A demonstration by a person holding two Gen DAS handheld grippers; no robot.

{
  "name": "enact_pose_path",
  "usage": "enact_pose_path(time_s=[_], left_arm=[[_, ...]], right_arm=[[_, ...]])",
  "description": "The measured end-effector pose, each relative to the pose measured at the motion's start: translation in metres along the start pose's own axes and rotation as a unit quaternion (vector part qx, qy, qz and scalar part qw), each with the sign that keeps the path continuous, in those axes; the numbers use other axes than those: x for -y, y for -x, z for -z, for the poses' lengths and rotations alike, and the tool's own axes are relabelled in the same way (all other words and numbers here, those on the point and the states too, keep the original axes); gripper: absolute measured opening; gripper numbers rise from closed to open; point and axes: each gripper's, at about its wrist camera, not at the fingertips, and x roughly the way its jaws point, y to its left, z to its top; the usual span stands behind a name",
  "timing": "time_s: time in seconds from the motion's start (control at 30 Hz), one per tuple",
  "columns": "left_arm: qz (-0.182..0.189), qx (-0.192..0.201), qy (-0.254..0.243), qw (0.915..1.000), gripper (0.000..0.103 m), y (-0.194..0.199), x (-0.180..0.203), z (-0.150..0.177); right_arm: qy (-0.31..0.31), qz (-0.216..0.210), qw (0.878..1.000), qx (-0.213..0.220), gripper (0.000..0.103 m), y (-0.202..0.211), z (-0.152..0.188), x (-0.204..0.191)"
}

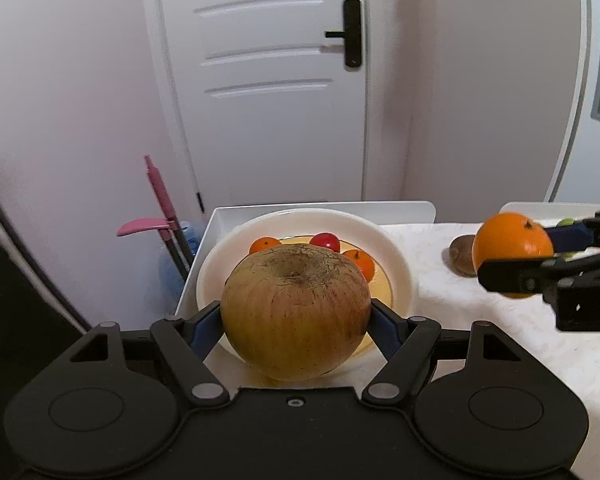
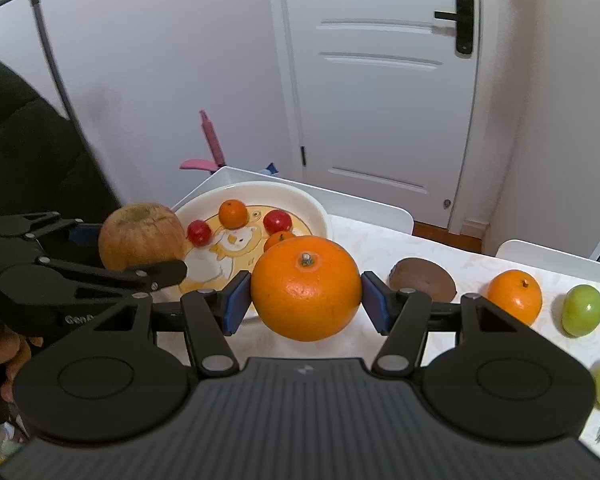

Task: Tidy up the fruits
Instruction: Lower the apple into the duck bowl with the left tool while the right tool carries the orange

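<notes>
Glossy glazed plate [image 2: 320,212], dimpled orange [image 2: 306,288] (waxy sheen), rough-skinned matt apple [image 1: 296,312]

Home interior, dining corner by look of it. White panelled door [image 1: 268,80] with black lever handle [image 1: 350,34] straight ahead, plain pale walls either side. Table [image 2: 400,248] under floral-print cloth, white chair backs [image 2: 380,206] tucked along far edge. Plate [image 2: 256,196] with cartoon duck print, loose fruit on cloth. Pink-handled mop or broom [image 1: 162,196] leaning in corner by door. Domestic, lived-in.
</notes>
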Motion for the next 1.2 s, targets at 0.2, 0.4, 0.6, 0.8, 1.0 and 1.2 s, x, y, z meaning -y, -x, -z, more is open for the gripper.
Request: enact_pose_path(time_s=[0.2, 0.4, 0.6, 0.8, 1.0, 1.2], left_arm=[[0.033, -0.015, -0.023, 0.9991, 0.079, -0.038, -0.016, -0.002], [0.055, -0.023, -0.047, 0.9971, 0.079, -0.073, -0.019, -0.007], [0.066, -0.026, -0.065, 0.9954, 0.079, -0.096, -0.018, -0.012], [0.066, -0.023, -0.069, 0.9952, 0.080, -0.105, -0.016, -0.018], [0.064, 0.011, -0.077, 0.9949, 0.103, -0.087, -0.018, -0.019], [0.046, 0.013, -0.064, 0.9968, 0.103, -0.064, -0.030, -0.015]], right_arm=[[-0.020, 0.030, 0.999, -0.008, 0.074, -0.019, -0.004, -0.004], [-0.038, 0.055, 0.998, -0.017, 0.074, -0.033, -0.006, -0.002], [-0.044, 0.066, 0.997, -0.022, 0.074, -0.043, -0.007, 0.002], [-0.044, 0.068, 0.996, -0.022, 0.074, -0.047, -0.011, 0.007], [-0.039, 0.062, 0.997, -0.016, 0.074, -0.044, -0.021, 0.011], [-0.025, 0.049, 0.998, -0.018, 0.074, -0.045, -0.025, 0.015]])
